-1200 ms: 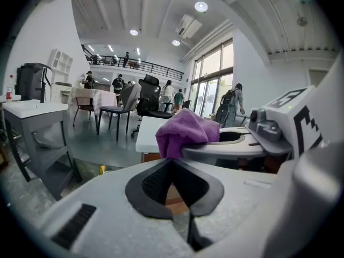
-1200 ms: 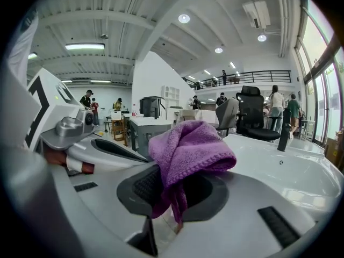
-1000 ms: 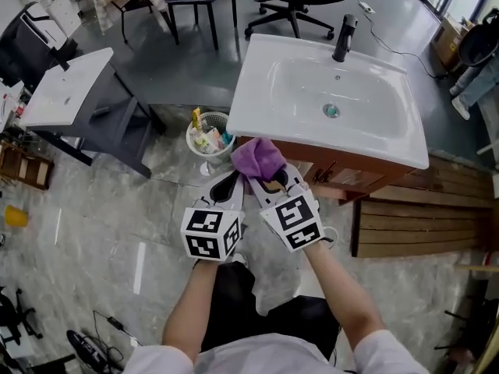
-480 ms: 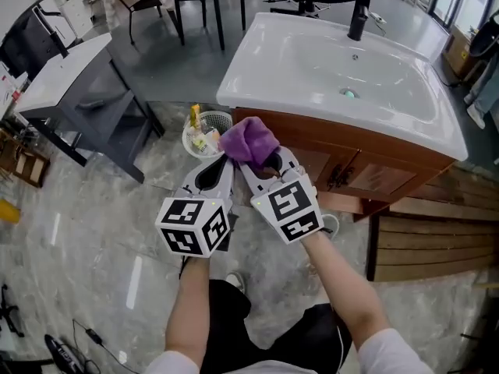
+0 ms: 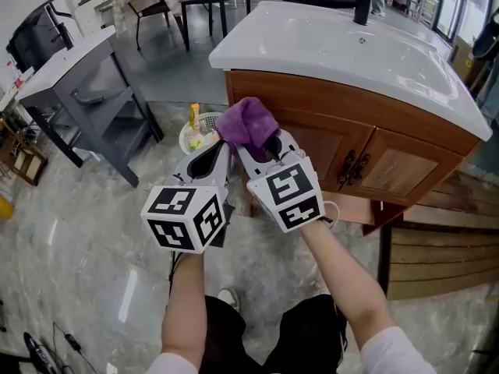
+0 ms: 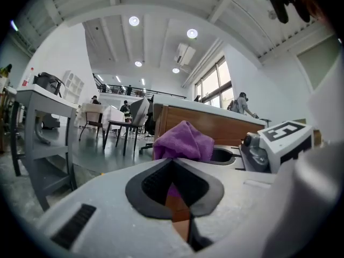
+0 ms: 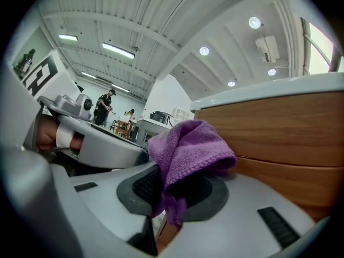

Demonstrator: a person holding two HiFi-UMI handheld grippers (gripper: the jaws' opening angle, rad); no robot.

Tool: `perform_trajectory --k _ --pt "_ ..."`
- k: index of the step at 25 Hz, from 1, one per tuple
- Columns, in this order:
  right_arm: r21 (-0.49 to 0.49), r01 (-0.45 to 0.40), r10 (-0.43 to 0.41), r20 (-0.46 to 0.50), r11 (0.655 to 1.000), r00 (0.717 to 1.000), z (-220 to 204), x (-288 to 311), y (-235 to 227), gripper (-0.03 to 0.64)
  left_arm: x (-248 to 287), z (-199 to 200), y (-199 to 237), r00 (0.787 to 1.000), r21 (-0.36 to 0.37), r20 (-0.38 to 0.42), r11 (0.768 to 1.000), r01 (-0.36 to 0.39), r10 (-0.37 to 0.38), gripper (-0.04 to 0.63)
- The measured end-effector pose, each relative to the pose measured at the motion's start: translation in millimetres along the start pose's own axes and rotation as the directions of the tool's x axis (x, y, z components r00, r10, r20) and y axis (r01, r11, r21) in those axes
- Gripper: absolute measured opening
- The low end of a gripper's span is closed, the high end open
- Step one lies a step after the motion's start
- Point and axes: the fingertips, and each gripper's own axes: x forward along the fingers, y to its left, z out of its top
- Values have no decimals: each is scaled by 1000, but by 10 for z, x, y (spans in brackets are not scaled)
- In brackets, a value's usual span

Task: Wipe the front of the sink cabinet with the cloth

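Observation:
The sink cabinet (image 5: 327, 119) has a brown wooden front under a white basin top (image 5: 343, 49). A crumpled purple cloth (image 5: 248, 125) is pinched in my right gripper (image 5: 261, 150), close to the cabinet's upper left corner. In the right gripper view the cloth (image 7: 188, 149) bulges over the shut jaws, with the wooden front (image 7: 279, 138) just to its right. My left gripper (image 5: 210, 160) sits beside the right one on its left, jaws closed with nothing between them. From the left gripper view the cloth (image 6: 183, 141) and the cabinet (image 6: 215, 128) lie just beyond its tips.
A white wastebasket (image 5: 195, 135) with rubbish stands on the marble floor left of the cabinet. A grey table (image 5: 70, 61) is at the far left, chairs behind. Dark metal handles (image 5: 351, 170) sit on the cabinet doors. Wooden slats (image 5: 437, 248) lie at the right.
The head camera has dropped lower, so the cabinet's wooden front now shows fully. Both grippers have stayed side by side with the cloth held, close to the cabinet's left corner.

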Motion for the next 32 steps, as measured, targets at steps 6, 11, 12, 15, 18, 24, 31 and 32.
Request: perform_trajectory --k 6,11,12,15,18,24,31,32 --pt "-31 3 -2 27 1000 1000 -61 -22 6 72 -52 -111 -111 1000 18 3 1000 -11 11 5" --pt "-40 26 -25 27 999 999 -77 -86 -58 72 -96 -154 -185 1000 12 11 1000 -7 6 5" --pt "-42 30 -29 27 999 999 -75 -108 -67 72 -90 -168 -200 1000 3 12 1000 -2 2 5" --pt "-58 44 -43 28 997 999 -74 -192 -101 72 -59 -187 -256 1000 -23 24 1000 14 -13 5" --pt "-59 67 -66 25 996 998 -102 -317 -180 72 7 -209 -349 999 -29 29 999 36 -35 5" --pt "-52 137 -137 15 989 990 -166 -631 -458 72 160 -246 -665 993 -29 18 992 121 -120 5" --pt "-47 205 -205 -6 978 979 -236 -985 -715 72 254 -289 -1010 981 -9 5 981 193 -193 5" --pt "-48 216 -216 -9 975 976 -242 -1040 -750 72 269 -300 -1059 979 -5 1 979 204 -204 5"
